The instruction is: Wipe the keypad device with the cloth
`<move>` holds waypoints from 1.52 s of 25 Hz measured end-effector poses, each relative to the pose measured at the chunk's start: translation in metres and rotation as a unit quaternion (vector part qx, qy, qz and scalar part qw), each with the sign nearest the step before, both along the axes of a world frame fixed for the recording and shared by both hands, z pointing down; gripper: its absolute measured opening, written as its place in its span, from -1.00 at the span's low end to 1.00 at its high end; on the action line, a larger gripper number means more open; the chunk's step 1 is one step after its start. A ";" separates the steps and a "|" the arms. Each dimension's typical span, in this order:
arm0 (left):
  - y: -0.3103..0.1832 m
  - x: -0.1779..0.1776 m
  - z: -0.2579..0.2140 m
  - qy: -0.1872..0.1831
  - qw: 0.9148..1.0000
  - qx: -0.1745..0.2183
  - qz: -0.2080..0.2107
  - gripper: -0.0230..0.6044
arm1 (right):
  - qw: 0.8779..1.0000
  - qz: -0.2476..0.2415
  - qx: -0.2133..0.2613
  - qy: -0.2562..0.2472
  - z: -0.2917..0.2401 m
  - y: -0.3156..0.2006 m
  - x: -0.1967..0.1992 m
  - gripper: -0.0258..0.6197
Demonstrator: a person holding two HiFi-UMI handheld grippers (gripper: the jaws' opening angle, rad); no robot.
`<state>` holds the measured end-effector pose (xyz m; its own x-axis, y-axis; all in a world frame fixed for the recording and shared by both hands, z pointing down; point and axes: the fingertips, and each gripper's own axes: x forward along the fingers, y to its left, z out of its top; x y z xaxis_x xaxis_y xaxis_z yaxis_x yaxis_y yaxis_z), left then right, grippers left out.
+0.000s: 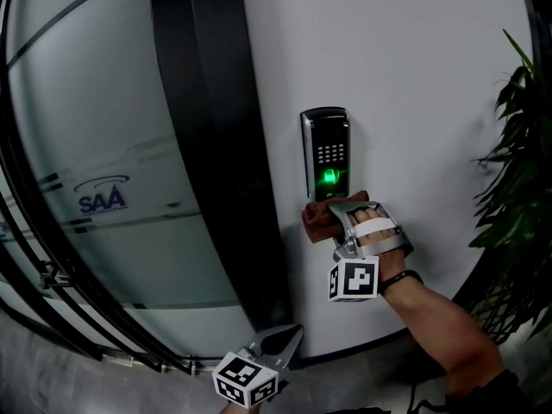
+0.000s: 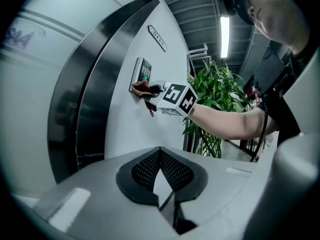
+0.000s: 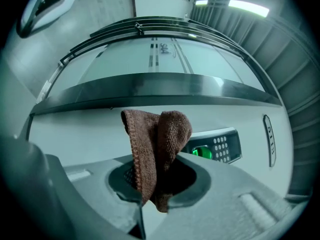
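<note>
The keypad device (image 1: 326,153) is fixed upright on the white wall (image 1: 414,76). Its number keys sit above a fingerprint window that glows green. Right under its lower edge is the brown cloth (image 1: 317,221), bunched into a folded wad. The right gripper (image 1: 335,212) has its jaws clamped on the cloth, and a rounded lobe sticks out past the tips. I'd say it is held that way so that soft fabric, not hard plastic, meets the device.

From the right gripper view the cloth (image 3: 155,149) sits beside the lit window, and the keys are uncovered. I cannot tell whether it touches the casing or only the wall next to it. My guess is the wipe is at the bottom end of the device, with the face above yet to be covered.

The left gripper (image 1: 289,335) hangs low near the person's body, well apart from the device. Its jaws are closed with nothing between them. It seems to be kept out of the way, since one gripper is enough for this job.

A dark metal frame (image 1: 216,145) runs up the wall to the left, with a frosted glass panel (image 1: 103,197) beyond it. A leafy plant (image 1: 517,188) stands to the right, close behind the working arm.
</note>
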<state>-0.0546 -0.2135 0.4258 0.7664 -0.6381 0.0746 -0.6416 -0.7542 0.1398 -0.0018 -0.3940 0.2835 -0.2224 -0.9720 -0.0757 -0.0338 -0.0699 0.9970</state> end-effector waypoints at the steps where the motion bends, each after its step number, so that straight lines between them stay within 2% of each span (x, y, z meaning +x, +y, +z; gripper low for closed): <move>1: 0.001 -0.001 0.001 -0.001 1.000 -0.001 0.003 -0.87 | 1.000 0.005 -0.008 -0.002 0.004 -0.001 0.002 -0.75; 4: 0.005 -0.007 0.004 -0.003 1.000 -0.007 0.016 -0.87 | 0.999 0.017 -0.039 -0.020 0.019 0.005 0.007 -0.75; 6: 0.007 -0.011 0.008 -0.005 1.000 -0.012 0.025 -0.87 | 0.995 0.000 -0.086 -0.060 0.039 0.016 0.007 -0.75; 7: 0.008 -0.013 0.011 -0.006 0.999 -0.015 0.029 -0.87 | 0.987 -0.018 -0.125 -0.098 0.053 0.025 0.007 -0.75; 8: 0.010 -0.014 0.015 -0.007 0.999 -0.019 0.034 -0.87 | 0.973 -0.036 -0.173 -0.146 0.069 0.037 0.007 -0.75; 9: 0.011 -0.015 0.019 -0.008 0.999 -0.023 0.039 -0.87 | 0.953 -0.052 -0.224 -0.199 0.085 0.050 0.008 -0.75; 10: 0.013 -0.016 0.023 -0.010 0.999 -0.026 0.044 -0.87 | 0.927 -0.063 -0.271 -0.252 0.101 0.064 0.010 -0.75; 12: 0.018 -0.016 0.030 -0.019 0.998 -0.027 0.051 -0.87 | 0.868 -0.074 -0.342 -0.353 0.128 0.093 0.019 -0.75; 14: 0.024 -0.015 0.035 -0.033 0.998 -0.023 0.055 -0.87 | 0.810 -0.078 -0.381 -0.439 0.146 0.118 0.032 -0.75; 16: 0.029 -0.012 0.036 -0.034 0.998 -0.023 0.057 -0.87 | 0.761 -0.085 -0.399 -0.504 0.154 0.142 0.043 -0.75; 19: 0.041 -0.008 0.034 -0.025 0.998 -0.027 0.053 -0.87 | 0.699 -0.107 -0.421 -0.569 0.159 0.178 0.054 -0.75; 20: 0.046 -0.005 0.033 -0.022 0.998 -0.028 0.050 -0.87 | 0.683 -0.112 -0.427 -0.582 0.162 0.190 0.059 -0.75; 21: 0.050 -0.002 0.032 -0.019 0.998 -0.029 0.046 -0.87 | 0.673 -0.114 -0.431 -0.590 0.165 0.201 0.065 -0.75; 26: 0.077 0.021 0.027 -0.013 0.999 -0.031 0.010 -0.87 | 0.650 -0.117 -0.446 -0.604 0.176 0.240 0.100 -0.75; 27: 0.083 0.027 0.026 -0.012 0.999 -0.032 0.001 -0.87 | 0.650 -0.119 -0.447 -0.603 0.176 0.246 0.108 -0.75; 32: 0.118 0.066 0.026 -0.005 0.999 -0.033 -0.034 -0.87 | 0.663 -0.140 -0.447 -0.584 0.169 0.284 0.149 -0.75; 38: 0.169 0.102 0.036 -0.014 0.997 -0.036 -0.072 -0.87 | 0.658 -0.155 -0.471 -0.566 0.184 0.325 0.185 -0.75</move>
